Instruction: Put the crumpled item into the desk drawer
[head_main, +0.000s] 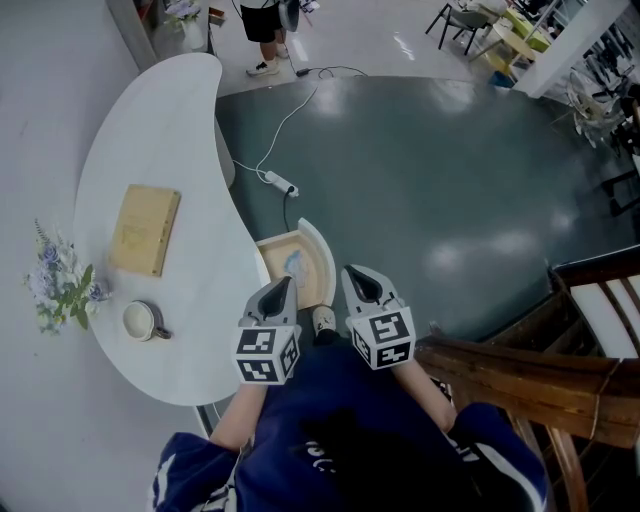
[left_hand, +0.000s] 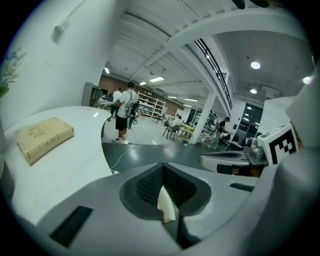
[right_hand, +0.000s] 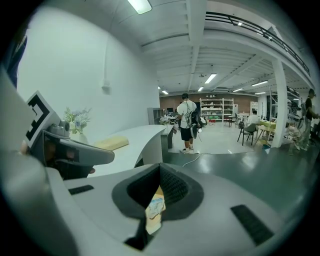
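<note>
Dark blue top (head_main: 370, 420), near edge, white print illegible. White desk (head_main: 150, 120), left: flowers (head_main: 60, 285), cup (head_main: 140, 320), tan book (head_main: 145, 228), title unreadable. Left gripper (head_main: 280, 288): jaws pressed together, holding nothing. Open drawer (head_main: 325, 262): pale crumpled item (head_main: 293, 265) lies inside. Right gripper (head_main: 358, 278): jaws together, empty.

The table (head_main: 150, 150) is smooth, matt white. The dark grey floor (head_main: 450, 180) is glossy and mirrors the ceiling lights. The open drawer (head_main: 272, 250) shows pale bare wood inside. At four o'clock, a chair (head_main: 520, 365) is varnished brown wood. The left tongs (head_main: 280, 288) and right tongs (head_main: 355, 275) are matt grey plastic with dark ribbed pads (left_hand: 149, 185).
</note>
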